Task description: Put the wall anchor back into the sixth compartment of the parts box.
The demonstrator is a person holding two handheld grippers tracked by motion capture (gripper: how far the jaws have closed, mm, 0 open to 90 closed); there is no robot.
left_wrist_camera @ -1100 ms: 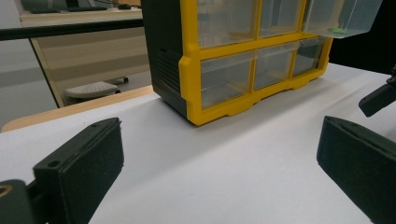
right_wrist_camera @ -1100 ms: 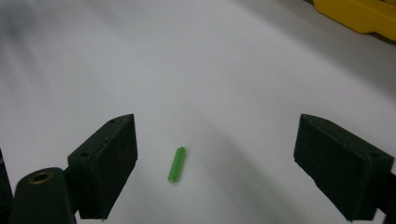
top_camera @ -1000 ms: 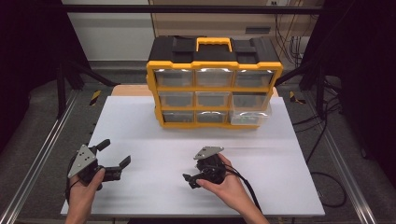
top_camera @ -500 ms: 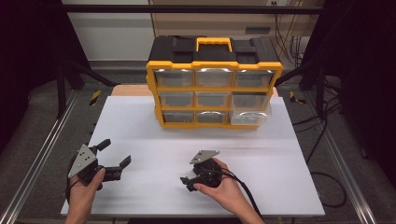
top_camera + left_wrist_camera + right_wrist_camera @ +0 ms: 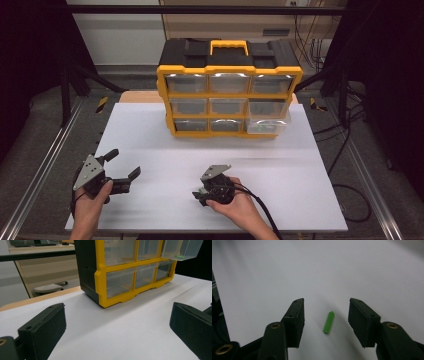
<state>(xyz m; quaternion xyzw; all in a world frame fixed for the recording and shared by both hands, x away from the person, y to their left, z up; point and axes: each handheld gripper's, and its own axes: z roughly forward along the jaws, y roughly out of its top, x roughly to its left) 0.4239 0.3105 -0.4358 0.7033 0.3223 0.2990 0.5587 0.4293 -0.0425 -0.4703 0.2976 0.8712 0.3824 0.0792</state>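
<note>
A small green ribbed plug [image 5: 329, 322] lies flat on the white table [image 5: 280, 170], between the jaws of my right gripper [image 5: 327, 307], which is open and not touching it. In the high view that right gripper [image 5: 199, 192] is low over the table near the front centre, pointing left. My left gripper [image 5: 125, 162] hovers at the front left, open wide and holding nothing. Its own view looks across the table between its jaws [image 5: 117, 322] toward a yellow and black drawer organizer [image 5: 125, 270].
The organizer [image 5: 229, 90] stands at the back centre of the table, with clear drawers and a yellow handle on top. Its lower right drawer [image 5: 267, 125] is pulled out; something green [image 5: 178, 257] lies inside. Cables trail off the right side.
My right gripper has shifted a little left and toward the front edge, lowering over the green plug. The left gripper has stayed put.
</note>
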